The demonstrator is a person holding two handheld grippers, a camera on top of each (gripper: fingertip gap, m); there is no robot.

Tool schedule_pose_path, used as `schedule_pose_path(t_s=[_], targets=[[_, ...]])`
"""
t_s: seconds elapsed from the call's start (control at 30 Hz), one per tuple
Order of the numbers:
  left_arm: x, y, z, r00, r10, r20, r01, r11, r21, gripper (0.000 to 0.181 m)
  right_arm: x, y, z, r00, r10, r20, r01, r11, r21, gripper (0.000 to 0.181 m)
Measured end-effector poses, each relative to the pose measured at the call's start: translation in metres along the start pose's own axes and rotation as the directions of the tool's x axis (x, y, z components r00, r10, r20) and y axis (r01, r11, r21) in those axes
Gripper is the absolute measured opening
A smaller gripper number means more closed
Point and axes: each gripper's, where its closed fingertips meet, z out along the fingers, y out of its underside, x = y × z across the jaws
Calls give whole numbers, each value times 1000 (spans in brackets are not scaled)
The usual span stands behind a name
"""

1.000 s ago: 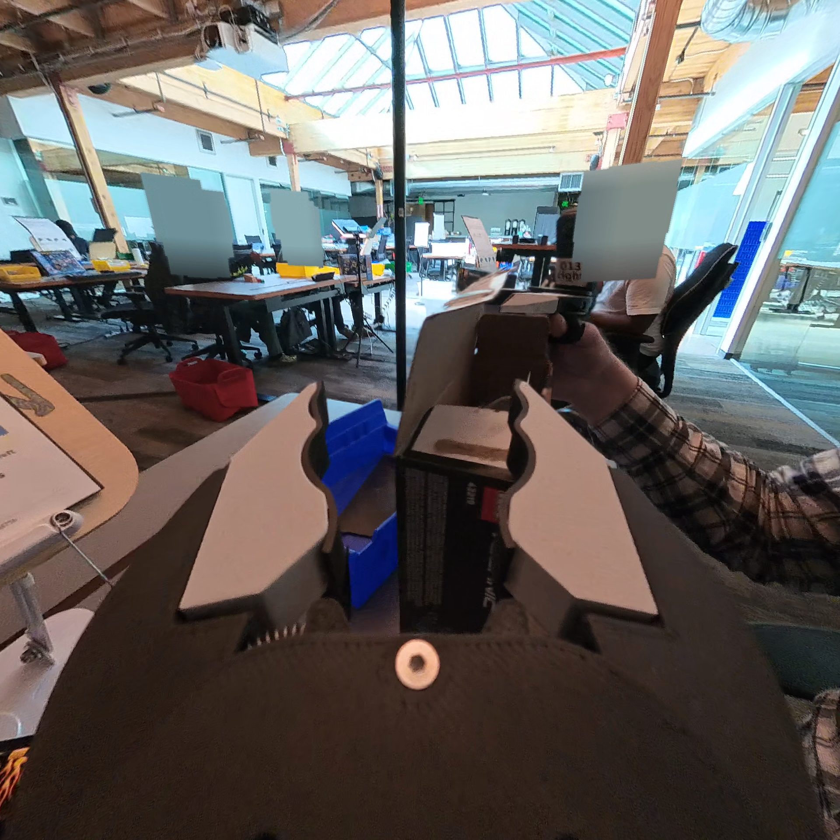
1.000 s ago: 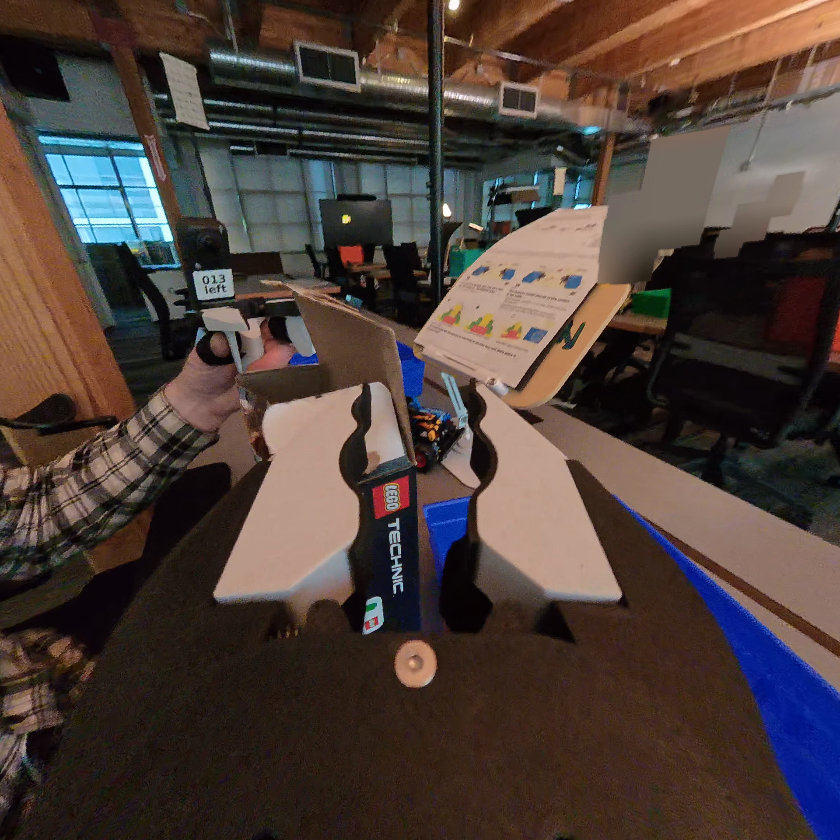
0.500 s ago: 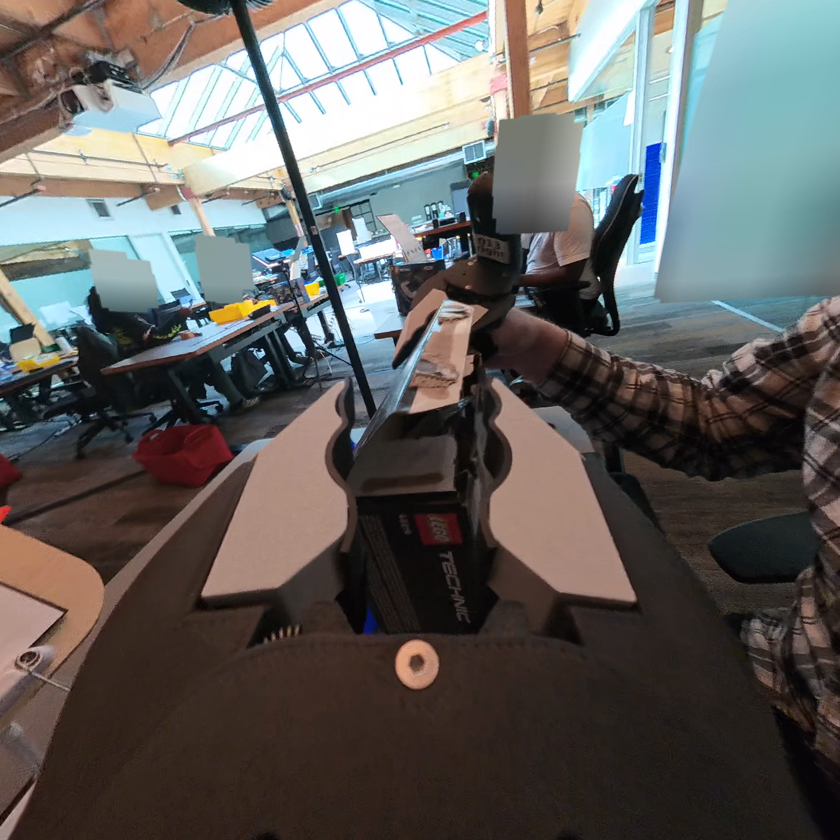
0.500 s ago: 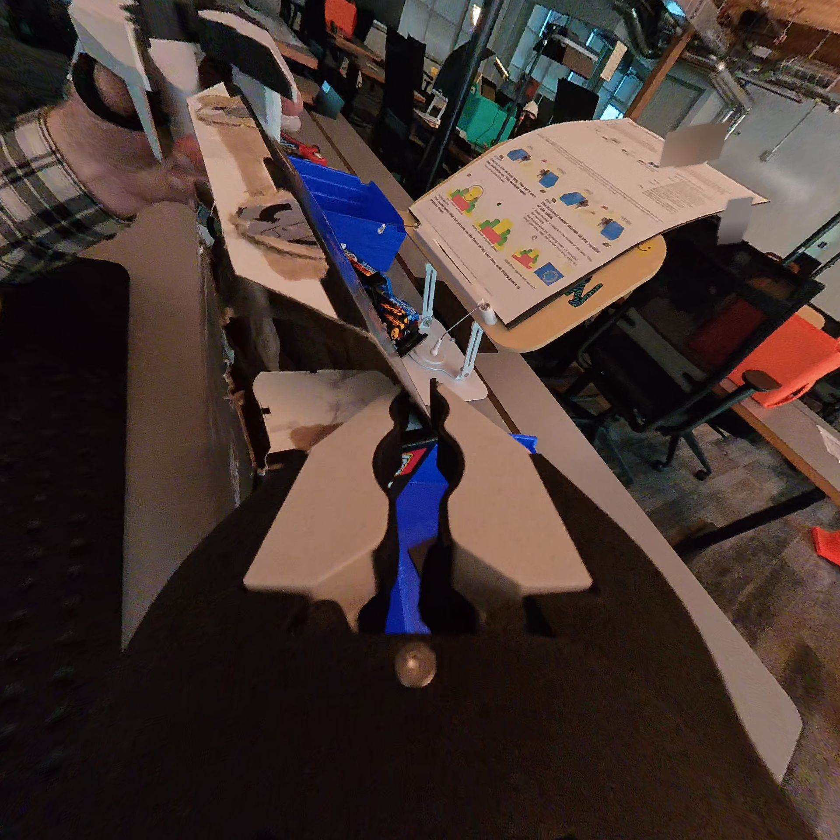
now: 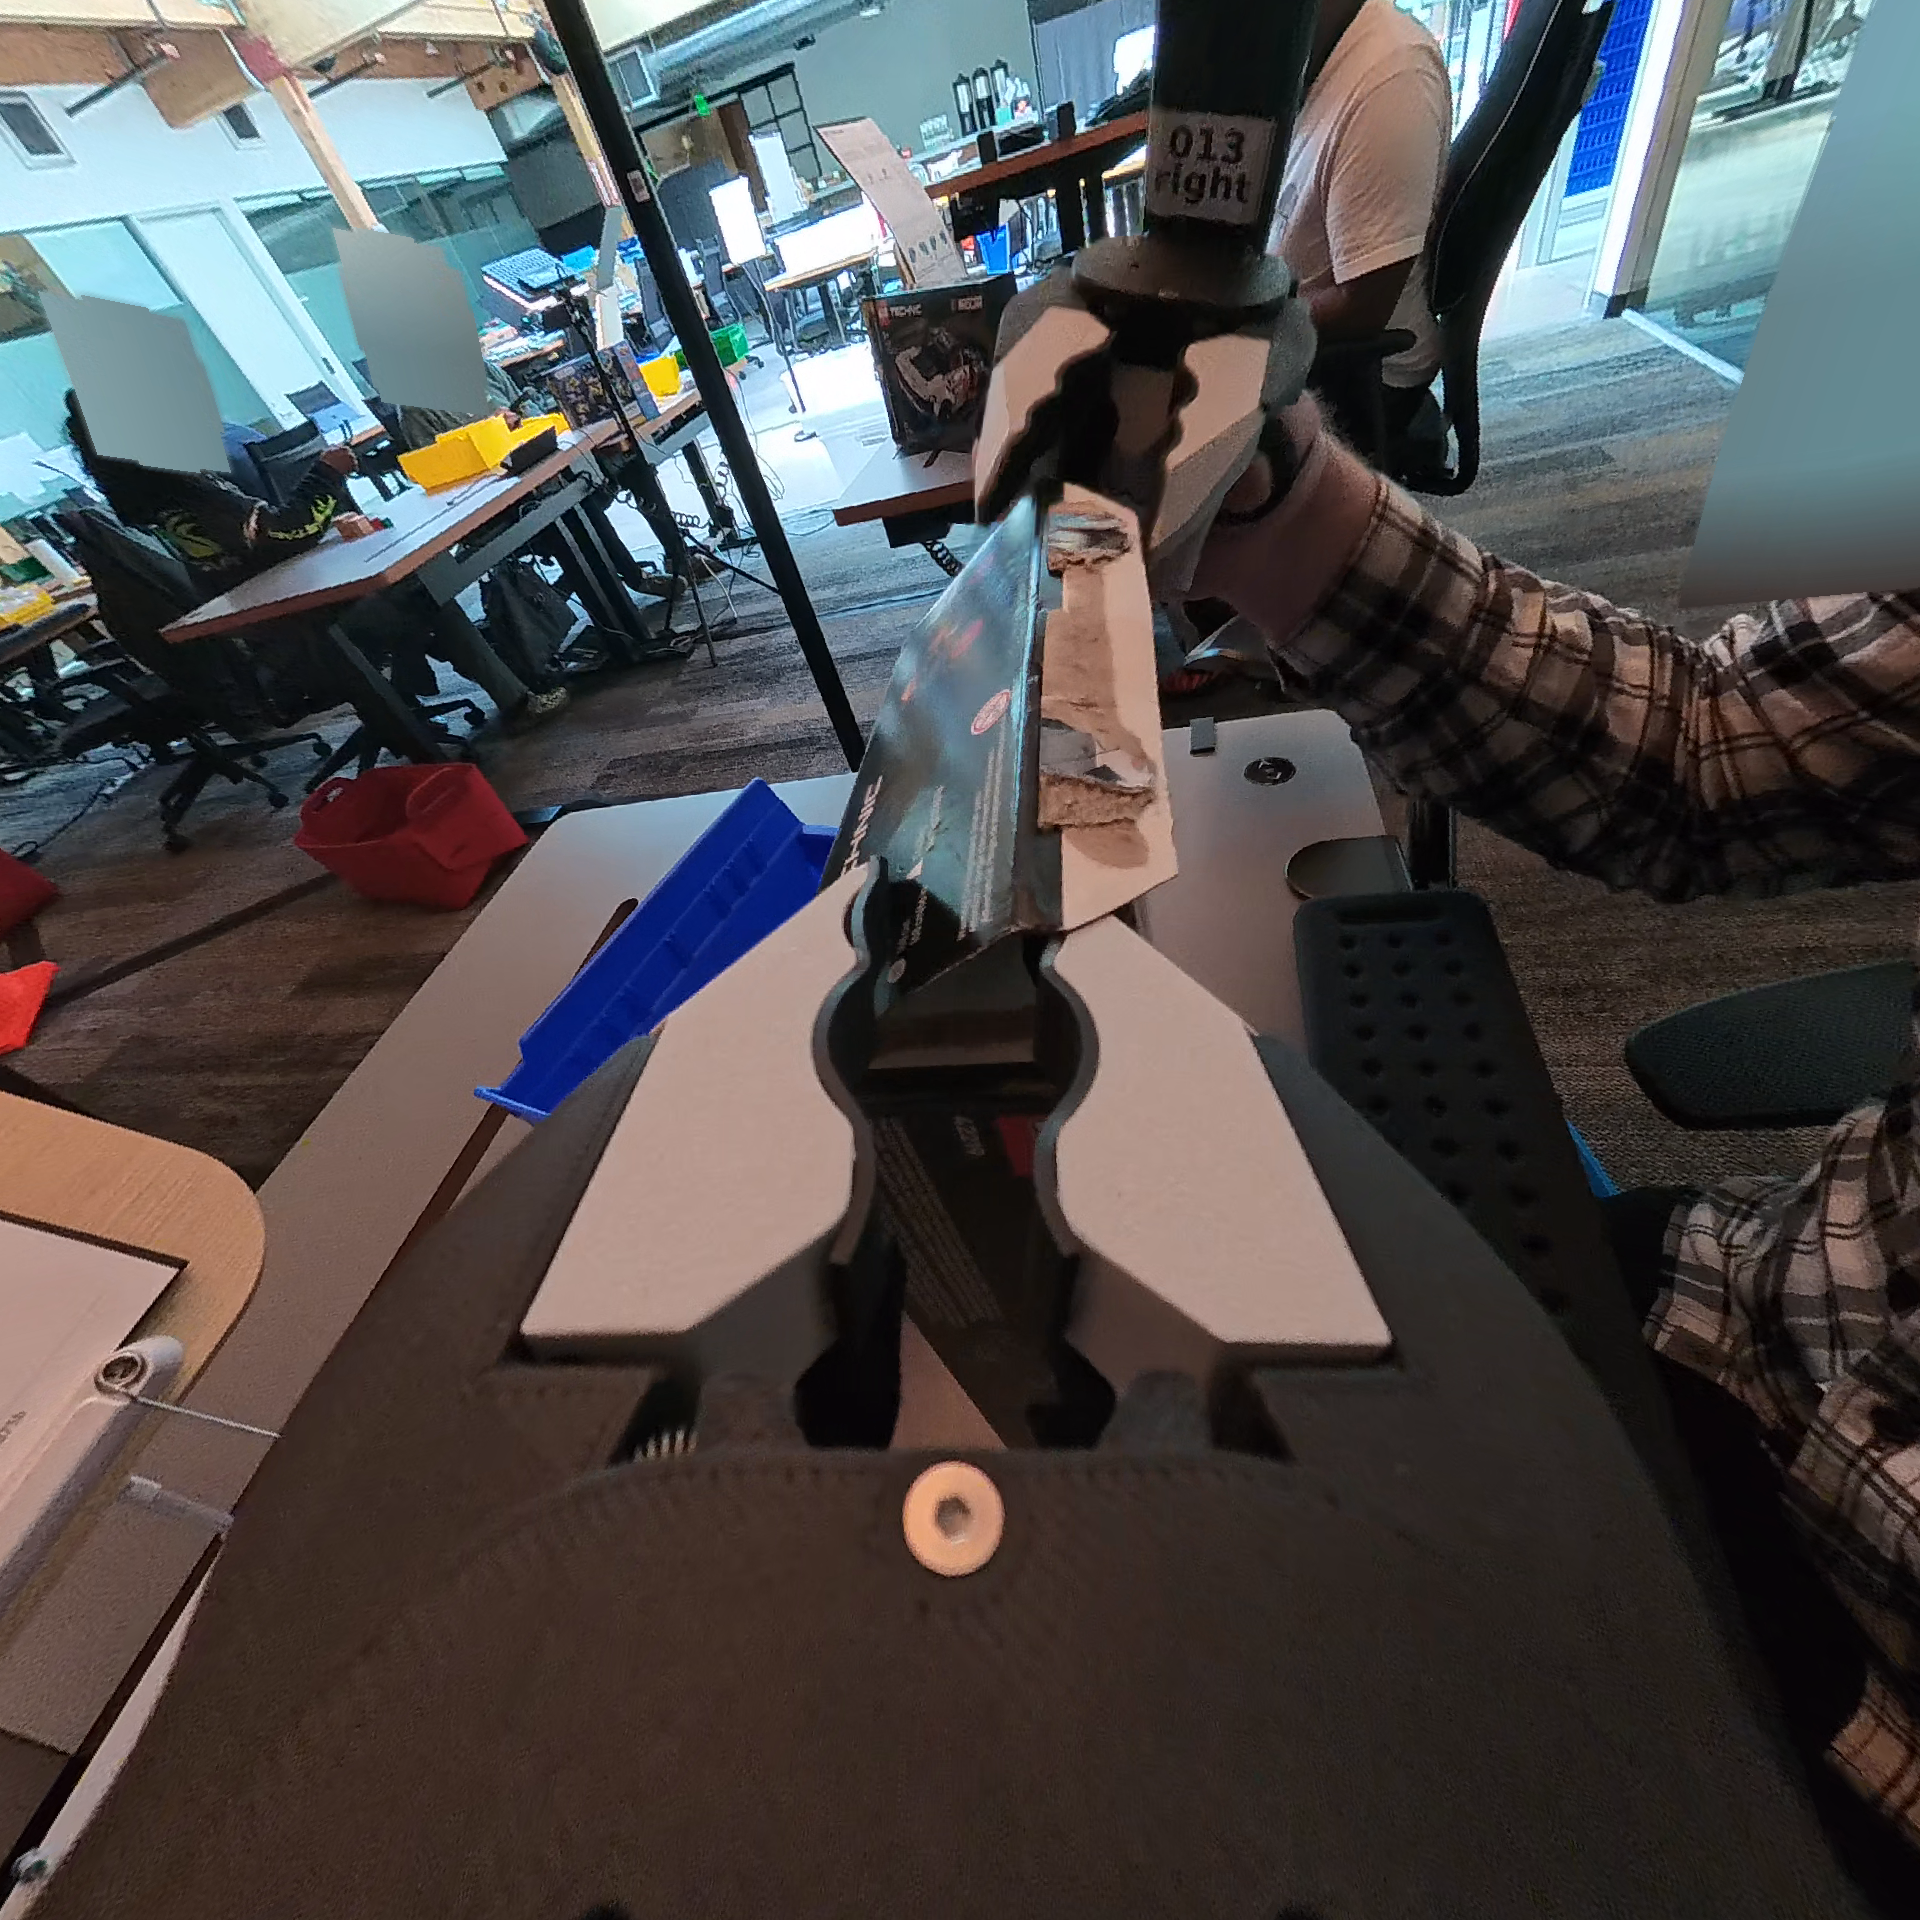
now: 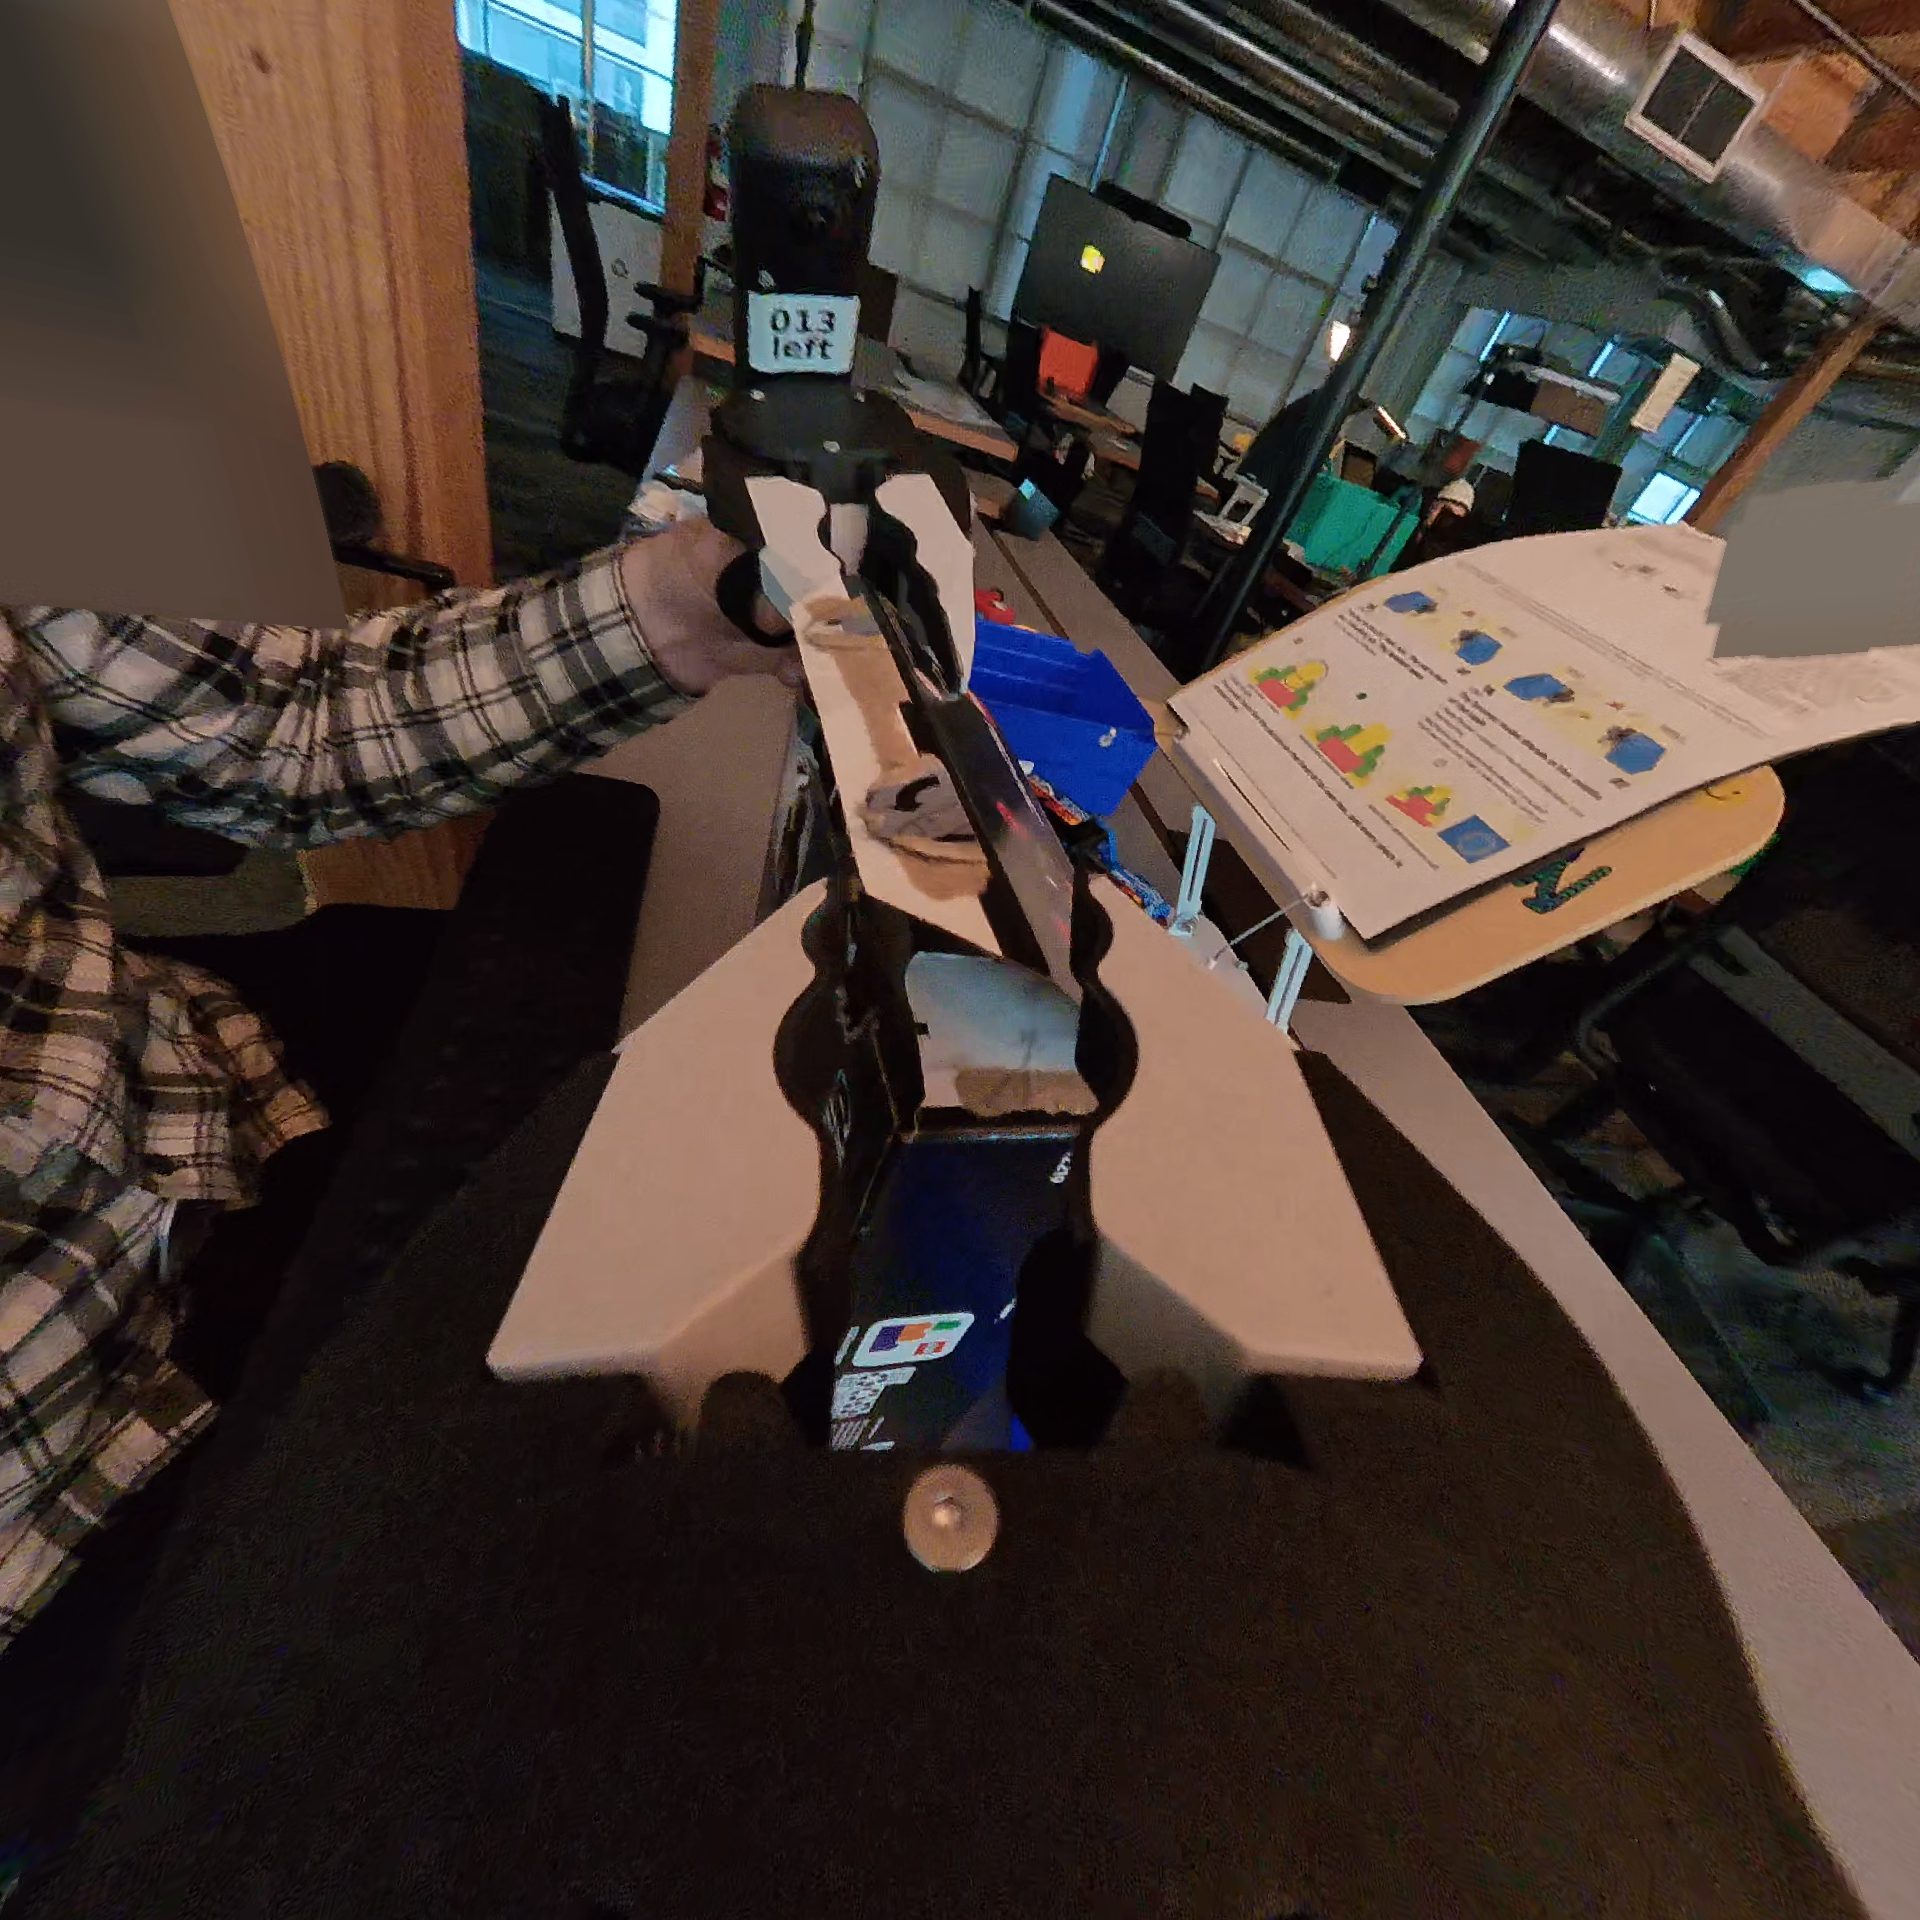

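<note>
A dark printed cardboard toy box (image 5: 966,748), pressed nearly flat with a torn white flap along one edge, hangs in the air between both grippers. My left gripper (image 5: 966,914) is shut on the near end of the box in the left wrist view. My right gripper (image 5: 1081,499) grips the far end there. In the right wrist view my right gripper (image 6: 956,904) is shut on the box (image 6: 894,769), and the left gripper (image 6: 873,613) clamps the far end. A hand with a plaid sleeve holds each gripper.
A blue bin (image 5: 675,956) lies on the grey table (image 5: 1247,831) under the box; it also shows in the right wrist view (image 6: 1060,707). A picture sheet on a wooden stand (image 6: 1455,727) stands to the right. A black chair armrest (image 5: 1403,1039) is close. A red basket (image 5: 416,831) sits on the floor.
The box was open with its flap up a second ago; it is now collapsed almost flat and edge-on. Both grippers have closed further on its ends and tilted down toward the table.
</note>
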Motion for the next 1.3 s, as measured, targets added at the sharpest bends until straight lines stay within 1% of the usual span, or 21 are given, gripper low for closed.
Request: schedule_pose_path(t_s=[0.07, 0.13, 0.2, 0.27, 0.33, 0.43, 0.47, 0.53, 0.67, 0.73, 0.8, 0.87, 0.93, 1.0, 1.03, 1.07, 1.1, 1.13, 1.17, 1.23, 1.3], targets=[[3, 0, 0, 1000, -5, -26, 5, 1000, -2, 26, 0, -9, -2, 1000, 14, 13, -14, 999, 31, 39], [6, 0, 0, 998, -15, -54, 15, 1000, -8, 31, 1, -2, 2, 1000, 16, 10, -16, 1000, -21, 36], [10, 3, 0, 997, -13, -80, 10, 999, -36, 44, 2, 8, 5, 1000, 27, 2, -27, 997, -65, 29], [15, 7, 0, 994, -15, -104, 8, 998, -61, 56, 1, 9, 5, 999, 46, 9, -45, 998, -54, 30], [24, 6, 0, 988, -36, -150, 26, 997, -69, 76, 0, 12, 5, 998, 53, 14, -52, 997, -57, 29], [26, 8, 4, 990, -35, -134, 21, 995, -100, 78, -3, 19, 6, 999, 38, 19, -36, 995, -90, 29], [26, 6, 6, 990, -44, -133, 30, 995, -100, 74, -3, 20, 6, 999, 29, 17, -27, 995, -98, 29], [18, 7, 9, 996, -44, -77, 35, 993, -110, 58, -3, 21, 7, 1000, 20, 9, -18, 994, -104, 28], [16, 3, 8, 995, -49, -84, 41, 995, -91, 50, -4, 18, 5, 1000, 14, 0, -14, 995, -98, 28], [16, 2, 8, 996, -38, -80, 29, 994, -103, 46, -5, 20, 5, 1000, 7, 0, -7, 993, -114, 28], [20, 3, 7, 993, -30, -114, 16, 993, -119, 14, -9, 20, 5, 1000, 9, 23, -6, 992, -123, 29], [22, 3, 9, 989, -43, -143, 25, 992, -124, 9, -9, 20, 5, 1000, 4, 19, -2, 992, -124, 26], [20, 4, 10, 989, -45, -143, 26, 991, -128, 8, -6, 21, 6, 1000, 4, 8, -3, 992, -127, 25], [20, 4, 8, 990, -36, -134, 18, 991, -136, 8, -5, 27, 6, 1000, -5, -4, 5, 987, -161, 31], [20, 4, 7, 991, -25, -128, 7, 991, -137, 10, -5, 28, 6, 1000, -9, -8, 7, 987, -162, 32], [21, 3, 5, 992, -16, -123, 0, 991, -134, 18, -5, 27, 5, 1000, -3, -7, 2, 988, -156, 36], [21, 3, 4, 993, -10, -114, -6, 990, -138, 32, -3, 27, 5, 1000, 3, -10, -4, 988, -156, 44], [18, 4, 4, 996, -6, -90, -8, 988, -153, 55, -1, 27, 5, 1000, 6, -18, -8, 987, -159, 51], [13, 6, 4, 998, -3, -63, -8, 985, -173, 73, 1, 27, 4, 1000, 8, -21, -12, 986, -167, 55], [14, 13, 5, 996, -39, -86, 19, 976, -217, 88, 0, 29, 6, 1000, 7, 2, -6, 980, -198, 52], [10, 25, 11, 993, -72, -88, 44, 957, -287, 93, 1, 33, 11, 1000, 0, 11, 2, 971, -240, 48]])
